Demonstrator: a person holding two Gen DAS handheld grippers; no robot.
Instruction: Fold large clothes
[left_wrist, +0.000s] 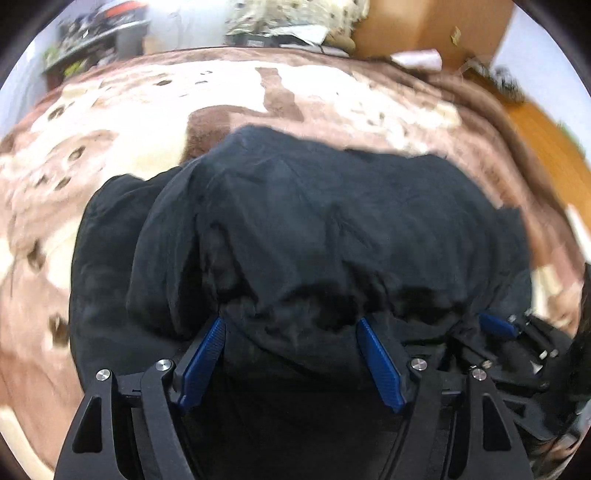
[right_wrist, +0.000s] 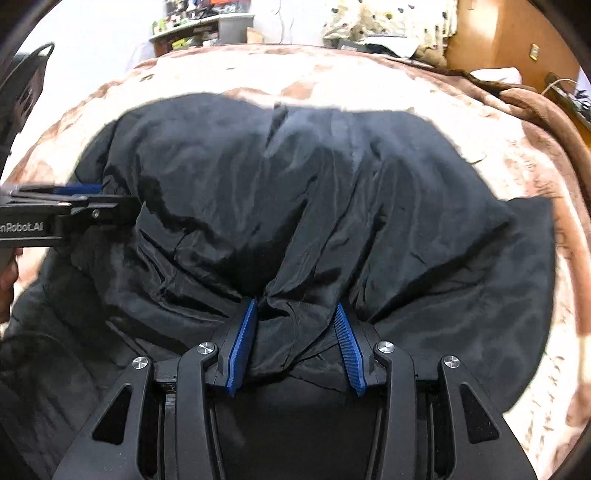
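Claws, two, hand-held, both pointing steeply down at one dark garment.

Right claw (right_wrist: 295, 310): blue ribbed pads (right_wrist: 242, 347) stood about half apart, pressed against both sides of a bunched fold of the black garment (right_wrist: 295, 192); the fold filled the gap between them and was gripped.

Left claw (left_wrist: 291, 325): blue pads (left_wrist: 203, 365) set wide apart, a thick gather of the same garment (left_wrist: 314, 229) bulging between them and over their tips. The cloth touched both pads; whether it was clamped or only lying in the gap could not be told from the blurred view. In the right wrist view this claw (right_wrist: 79, 192) entered from the left edge, its tip at the garment's left side, with part of a hand (right_wrist: 7, 280) below it.

Garment: black, shiny, jacket-like cloth, creased, with a seam running away from the right claw. It lay heaped directly ahead of both claws, spreading to either side and beyond the right claw's right pad as a flat flap.

Bed cover (right_wrist: 332, 77): plush, brown and cream patches, beneath and beyond the garment on all sides.

Farthest from the claws: a cluttered shelf (right_wrist: 195, 33), a spotted pale fabric heap (right_wrist: 388, 22), an orange-brown wooden panel (right_wrist: 517, 33).
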